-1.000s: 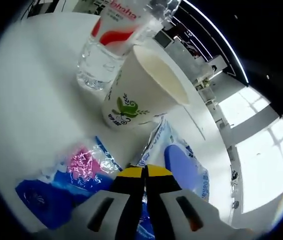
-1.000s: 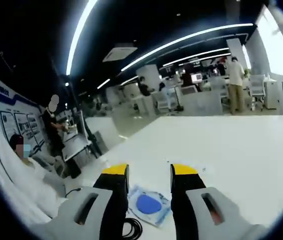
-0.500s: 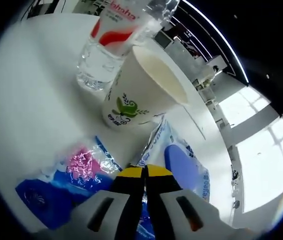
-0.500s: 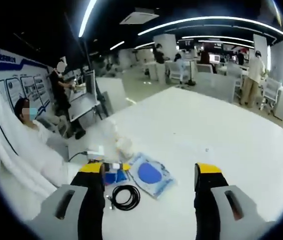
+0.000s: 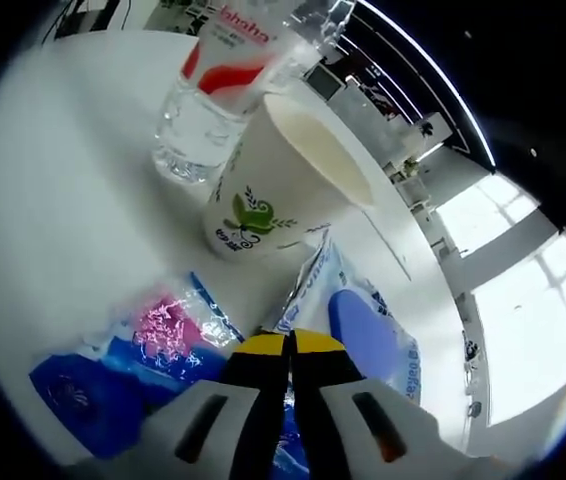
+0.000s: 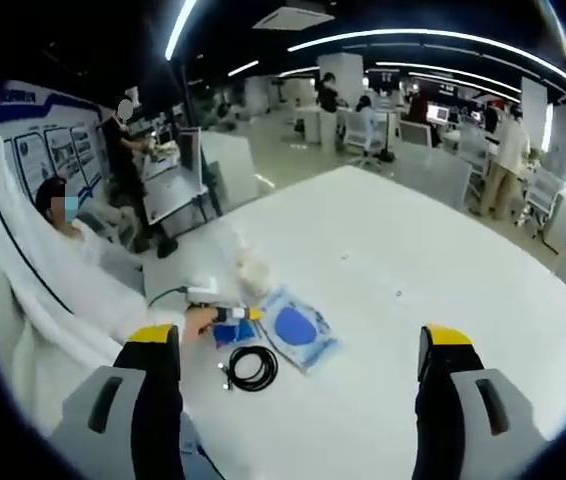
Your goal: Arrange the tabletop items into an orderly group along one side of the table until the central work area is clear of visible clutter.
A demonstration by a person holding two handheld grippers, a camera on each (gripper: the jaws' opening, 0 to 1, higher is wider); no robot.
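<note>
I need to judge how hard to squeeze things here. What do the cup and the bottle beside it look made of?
The cup looks like matte white paper, with a thin rolled rim and a printed green leaf logo. The bottle looks like thin clear plastic: glossy, see-through ribbed walls with a red-and-white label.

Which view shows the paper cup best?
The left gripper view: the paper cup is close, its green print and open rim clear, beside the water bottle. In the right gripper view it is a small pale blur.

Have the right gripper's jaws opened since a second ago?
Yes. The right gripper has spread wide; its jaws, earlier flanking only the blue packet, now stand far outside it.
</note>
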